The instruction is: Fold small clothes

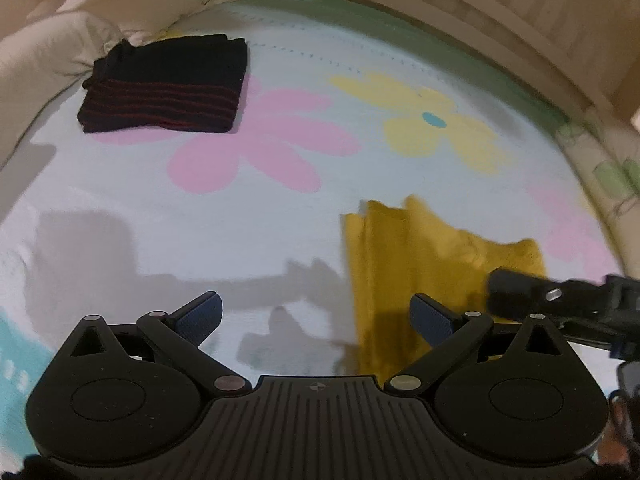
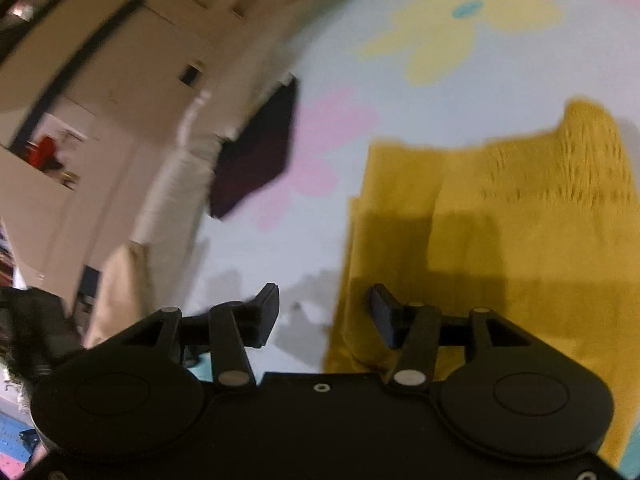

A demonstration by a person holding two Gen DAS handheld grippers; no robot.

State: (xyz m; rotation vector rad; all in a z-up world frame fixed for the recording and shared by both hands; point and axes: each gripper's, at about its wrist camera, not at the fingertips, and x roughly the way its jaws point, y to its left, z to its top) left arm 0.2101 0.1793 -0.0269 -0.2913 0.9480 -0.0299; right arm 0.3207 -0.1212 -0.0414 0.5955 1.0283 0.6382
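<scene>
- We see our left gripper [image 1: 316, 316] with jaws spread wide and nothing between them, hovering over the bedsheet [image 1: 280, 232]; its right finger pad [image 1: 430, 318] overlaps the near left edge of the yellow garment [image 1: 400, 264] in view, but contact cannot be confirmed.
- Our right gripper [image 2: 324, 316] also has jaws wide and empty. It straddles the yellow garment's [image 2: 500, 240] left edge: the right pad [image 2: 382, 314] over cloth, the left pad [image 2: 266, 314] over bare bedsheet [image 2: 260, 260].
- In the left wrist view the right gripper [image 1: 532, 294] comes in from the garment's right side, low over the cloth. We judge the right hand nearer to the garment; the left sits just off its left edge.
- The yellow garment lies flat and looks partly folded, with layered edges along its left side. Its long axis seems to run away from us, toward the yellow flower print [image 1: 432, 120]; one far corner stands up slightly. Which end is neck or hem we cannot tell.
- Key relation for the next grasp, as we judge it: cloth lies ahead and right of both jaw sets, left edge closest.
- Far beyond the garment and to its left, a black garment with red stripes [image 1: 168, 88] rests folded, well apart from it, beside the beige bedding [image 1: 48, 52].
</scene>
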